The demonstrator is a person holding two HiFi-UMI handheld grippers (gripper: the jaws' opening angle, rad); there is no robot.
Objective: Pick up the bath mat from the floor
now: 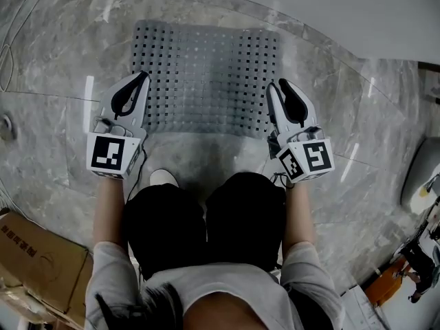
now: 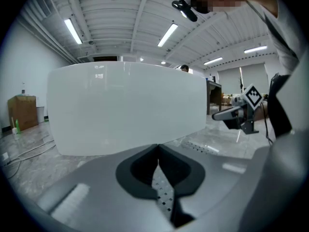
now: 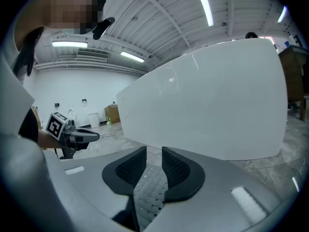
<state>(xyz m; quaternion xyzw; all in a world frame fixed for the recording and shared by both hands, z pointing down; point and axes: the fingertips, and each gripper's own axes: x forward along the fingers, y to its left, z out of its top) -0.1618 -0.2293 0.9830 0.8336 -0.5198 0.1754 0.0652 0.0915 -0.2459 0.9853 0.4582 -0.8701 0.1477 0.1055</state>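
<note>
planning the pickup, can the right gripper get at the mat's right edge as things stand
Probably yes: the right gripper is at the right edge of the mat, jaws apart, with nothing in the way.

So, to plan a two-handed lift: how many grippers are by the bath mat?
2. The left gripper is at the left edge of the bath mat, jaws together. The right gripper is at its right edge, jaws apart. None seem hidden.

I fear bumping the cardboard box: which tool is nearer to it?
Left. The left tool is at the left edge of the mat, toward the box; the right tool is at its right edge, farther.
</note>
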